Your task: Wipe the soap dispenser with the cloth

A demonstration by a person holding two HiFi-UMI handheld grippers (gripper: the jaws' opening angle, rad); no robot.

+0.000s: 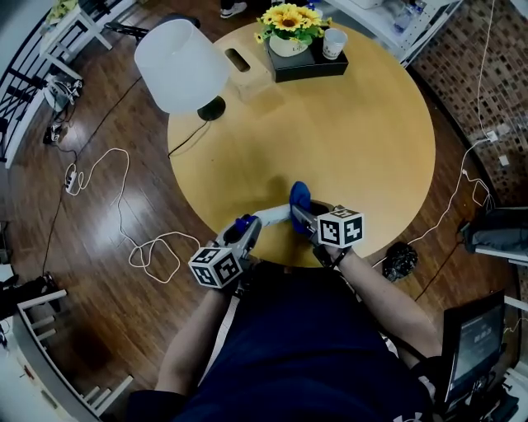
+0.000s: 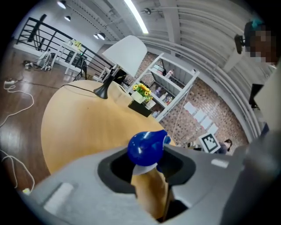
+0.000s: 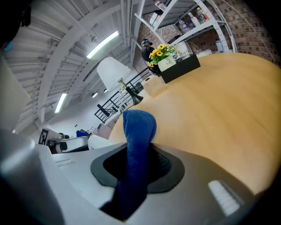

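Observation:
The soap dispenser (image 1: 245, 224) has a blue pump head (image 2: 146, 147) and a pale body (image 2: 151, 193). My left gripper (image 1: 250, 232) is shut on it at the round wooden table's (image 1: 355, 140) near edge, and in the left gripper view (image 2: 147, 169) the pump head sticks out past the jaws. A blue cloth (image 1: 299, 197) stands folded up out of my right gripper (image 1: 304, 218), which is shut on it (image 3: 137, 145). The cloth hangs just right of the dispenser, close to its far end. Whether cloth and dispenser touch I cannot tell.
On the table's far side stand a lamp with a white shade (image 1: 181, 64), a wooden box (image 1: 241, 67), and a black tray (image 1: 309, 62) with a sunflower pot (image 1: 289, 25) and a white cup (image 1: 334, 43). White cables (image 1: 153, 247) lie on the floor at left.

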